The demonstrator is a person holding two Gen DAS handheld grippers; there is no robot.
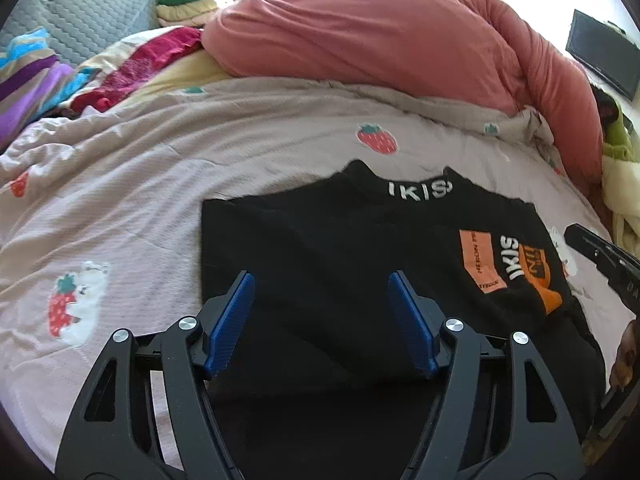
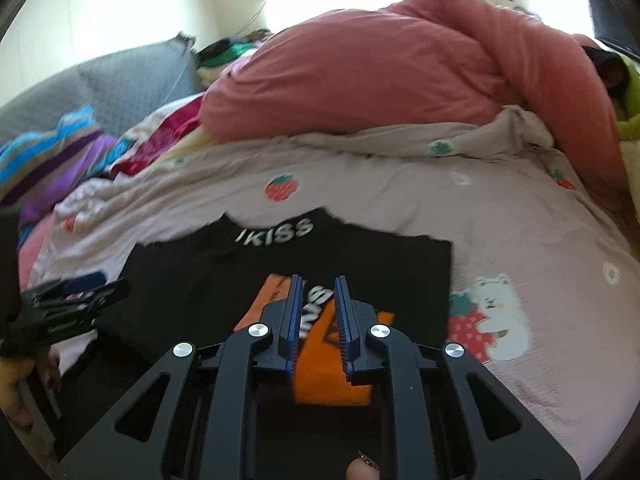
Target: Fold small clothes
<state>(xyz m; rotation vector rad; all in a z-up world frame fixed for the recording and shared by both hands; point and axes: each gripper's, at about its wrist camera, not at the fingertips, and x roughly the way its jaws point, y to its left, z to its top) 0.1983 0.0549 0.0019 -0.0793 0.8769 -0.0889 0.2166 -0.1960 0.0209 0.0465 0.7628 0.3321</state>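
Black top (image 1: 332, 264): lies flat, chest side up, on the strawberry-print bedsheet (image 1: 168, 184); its sides look already folded in, giving a narrow rectangle with the lettered collar (image 1: 420, 192) at the far end.
Orange print (image 2: 320, 380): sits toward the right side of the top, directly under the right claw.
Left gripper (image 1: 322, 322): released, blue pads (image 1: 234, 320) wide apart over the near left part of the cloth, nothing between them.
Right gripper (image 2: 318, 320): nearly clenched, a narrow gap showing, no cloth visibly pinched.
Step, as I judge it: take the near hem and fold it up toward the collar.
Doing it well: pinch both near corners level, all layers together, and lift evenly so the tucked sides stay put.
Risk: catching the sheet with the hem.
Pink duvet (image 1: 380, 40): heaped well beyond the collar, out of the way.
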